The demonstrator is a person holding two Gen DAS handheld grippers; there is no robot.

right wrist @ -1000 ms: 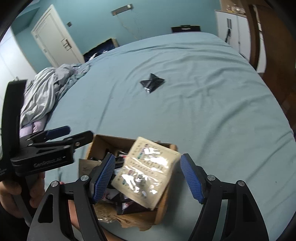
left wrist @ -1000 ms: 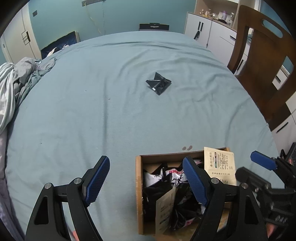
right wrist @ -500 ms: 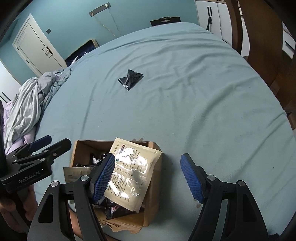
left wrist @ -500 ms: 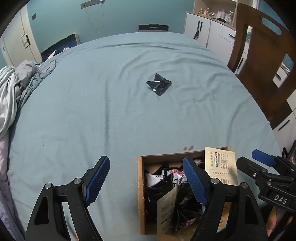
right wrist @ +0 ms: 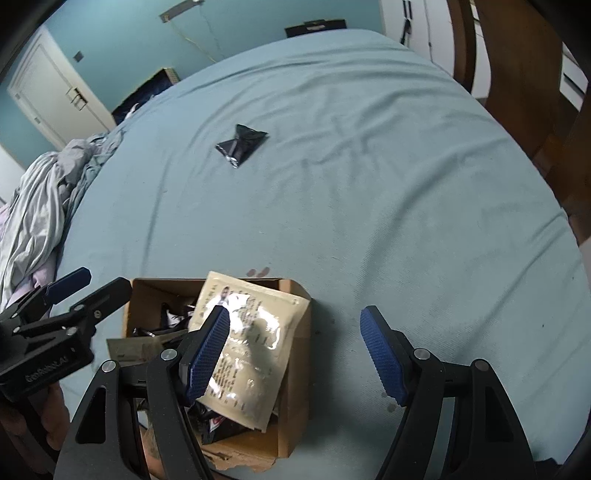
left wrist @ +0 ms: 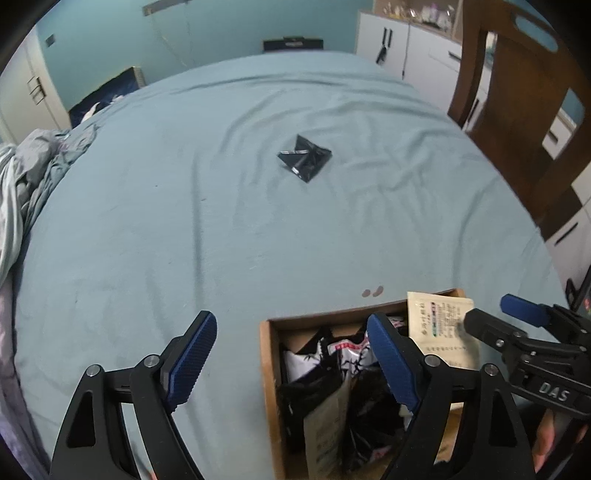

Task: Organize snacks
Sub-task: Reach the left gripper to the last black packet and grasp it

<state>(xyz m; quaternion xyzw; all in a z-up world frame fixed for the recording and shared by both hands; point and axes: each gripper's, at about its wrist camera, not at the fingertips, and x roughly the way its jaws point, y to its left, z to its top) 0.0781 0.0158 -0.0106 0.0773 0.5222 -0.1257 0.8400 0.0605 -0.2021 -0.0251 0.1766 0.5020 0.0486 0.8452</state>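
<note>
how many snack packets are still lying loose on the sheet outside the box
1: a black packet out on the blue sheet, far beyond the cardboard box. The other packets sit in the box; some may be hidden.

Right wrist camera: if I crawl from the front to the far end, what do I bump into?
Cardboard box with the beige packet → two small dark spots → black snack packet → dark bag by the wall.
</note>
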